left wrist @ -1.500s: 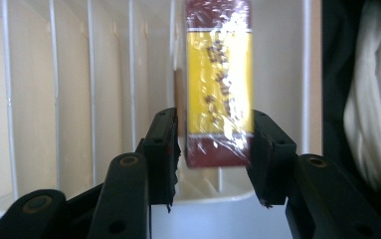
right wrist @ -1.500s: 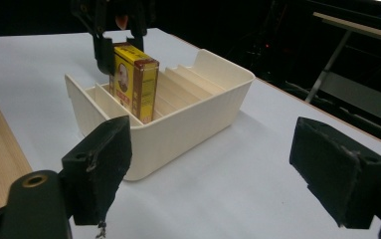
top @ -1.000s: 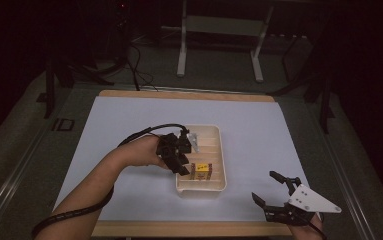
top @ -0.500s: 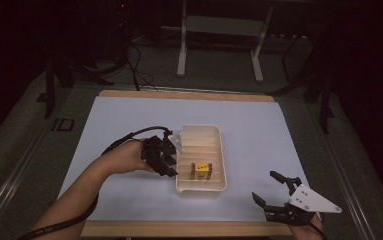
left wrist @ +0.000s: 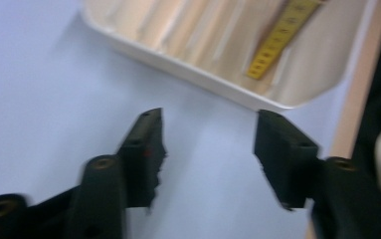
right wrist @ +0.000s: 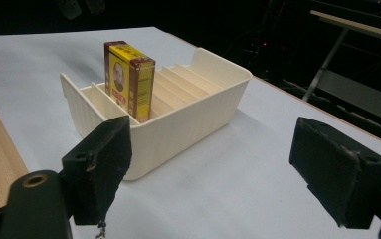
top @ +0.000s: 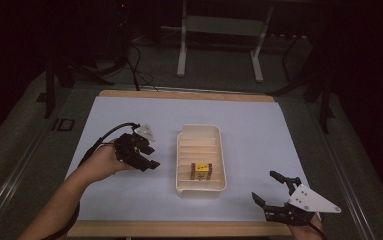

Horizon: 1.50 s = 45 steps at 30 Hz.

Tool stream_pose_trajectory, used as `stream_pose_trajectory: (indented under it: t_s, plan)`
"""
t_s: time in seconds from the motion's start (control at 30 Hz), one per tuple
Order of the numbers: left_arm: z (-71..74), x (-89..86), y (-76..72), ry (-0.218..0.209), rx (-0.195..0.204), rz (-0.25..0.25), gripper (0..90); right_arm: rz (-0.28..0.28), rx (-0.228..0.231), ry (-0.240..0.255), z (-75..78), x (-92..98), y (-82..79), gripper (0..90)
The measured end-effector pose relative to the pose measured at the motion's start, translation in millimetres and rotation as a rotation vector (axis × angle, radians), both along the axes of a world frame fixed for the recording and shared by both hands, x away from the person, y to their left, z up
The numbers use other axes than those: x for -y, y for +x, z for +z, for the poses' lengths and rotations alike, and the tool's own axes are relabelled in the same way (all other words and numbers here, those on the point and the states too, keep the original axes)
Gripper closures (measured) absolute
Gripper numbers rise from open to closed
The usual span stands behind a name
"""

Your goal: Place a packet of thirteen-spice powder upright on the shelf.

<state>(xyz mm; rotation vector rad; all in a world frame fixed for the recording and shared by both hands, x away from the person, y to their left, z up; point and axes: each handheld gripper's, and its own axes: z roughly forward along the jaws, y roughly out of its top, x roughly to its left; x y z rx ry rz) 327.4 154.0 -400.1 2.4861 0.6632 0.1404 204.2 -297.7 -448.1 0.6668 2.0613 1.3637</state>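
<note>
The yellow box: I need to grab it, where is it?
In the high view the yellow box stands upright in a near slot of the cream tray, mid-table.

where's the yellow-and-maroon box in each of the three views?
High view: the box stands in a near slot of the cream tray, centre of frame.
Left gripper view: its yellow edge is at top right, inside the tray.
Right gripper view: upright at upper left, in a slot near the camera-side end.
Shared landmark: the slotted cream tray.
</note>
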Motion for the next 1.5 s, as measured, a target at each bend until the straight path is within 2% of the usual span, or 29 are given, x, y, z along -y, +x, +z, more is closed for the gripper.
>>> stream_pose_trajectory:
  t_s: [0.03,0.07,0.13,0.23,0.27,0.3,0.33,0.37,0.4,0.43,0.47,0.5,0.53,0.57,0.6,0.67,0.87,1.03,1.17,1.23,1.33,1.4,1.5]
  plan:
    - [-0.8,-4.0,-0.5,-0.006,0.006,0.026,42.9,-0.001,0.0,-0.001,0.0,0.0,0.2,16.8]
    - [-1.4,-8.1,-0.2,-0.008,0.0,0.049,37.8,-0.002,0.0,0.0,-0.1,-0.1,0.2,16.8]
    - [-2.6,-16.1,-0.6,-0.027,0.01,0.084,33.6,-0.001,-0.002,0.0,-0.2,-0.5,0.2,16.8]
    - [-5.5,-25.5,-1.4,-0.052,0.014,0.121,22.4,0.0,-0.002,0.0,-0.4,-1.2,0.2,16.8]
    - [-7.1,-27.9,-0.7,-0.063,-0.002,0.136,18.2,0.0,-0.003,0.0,-0.5,-1.3,0.2,16.8]
    - [-9.1,-29.8,-0.4,-0.06,0.001,0.154,14.3,0.0,-0.004,0.0,-0.6,-1.3,0.4,16.8]
    - [-11.3,-31.0,-1.0,-0.057,0.001,0.156,12.7,0.0,-0.006,-0.002,-0.7,-1.5,0.6,16.8]
    - [-13.3,-31.9,-1.0,-0.049,-0.004,0.154,6.9,0.0,-0.005,-0.004,-0.8,-1.7,0.7,16.8]
    - [-15.2,-33.1,-1.5,-0.042,0.004,0.176,0.0,0.001,-0.004,-0.004,-0.7,-1.9,0.7,16.8]
    - [-16.7,-35.4,-1.0,-0.031,0.013,0.207,0.1,0.001,-0.004,-0.005,-0.6,-1.9,0.5,16.8]
    - [-17.8,-39.0,-1.3,-0.047,0.031,0.243,0.1,0.001,-0.003,-0.005,-0.5,-1.9,0.3,16.8]
    - [-18.3,-44.0,-2.3,-0.091,0.048,0.284,0.1,-0.001,-0.003,-0.003,-0.5,-1.7,0.1,16.8]
    - [-19.4,-49.0,-3.0,-0.14,0.048,0.325,0.1,-0.002,-0.004,-0.003,-0.5,-1.5,0.0,16.8]
    - [-20.8,-53.5,-3.7,-0.168,0.049,0.351,0.1,-0.004,-0.004,-0.003,-0.6,-1.0,0.0,16.8]
    - [-22.5,-56.7,-5.7,-0.191,0.062,0.368,0.1,-0.006,-0.006,-0.002,-0.7,-0.5,0.2,16.8]
    - [-25.9,-60.8,-10.4,-0.21,0.081,0.387,0.1,-0.007,-0.009,0.002,-1.2,0.2,1.0,16.8]
    - [-31.4,-59.1,-29.1,-0.231,0.168,0.401,0.1,-0.008,-0.012,-0.002,-2.1,-0.9,2.0,16.8]
    - [-38.6,-54.5,-43.3,-0.247,0.182,0.397,0.1,-0.011,-0.01,-0.003,-2.0,-0.9,1.2,16.8]
    - [-45.8,-50.8,-56.5,-0.246,0.196,0.39,0.1,-0.024,-0.004,-0.002,-2.0,0.6,1.4,16.8]
    - [-48.5,-49.8,-63.2,-0.234,0.215,0.389,0.1,-0.023,-0.003,-0.001,-2.1,1.2,1.6,16.8]
    - [-53.0,-50.5,-72.4,-0.235,0.233,0.385,0.1,-0.029,-0.004,-0.001,-3.0,1.6,1.6,16.8]
    - [-57.3,-52.7,-77.1,-0.24,0.224,0.384,0.1,-0.033,-0.008,0.001,-3.5,1.7,1.5,16.8]
    - [-64.1,-59.0,-83.4,-0.235,0.233,0.392,0.1,-0.04,-0.006,0.001,-4.2,1.7,1.7,16.8]
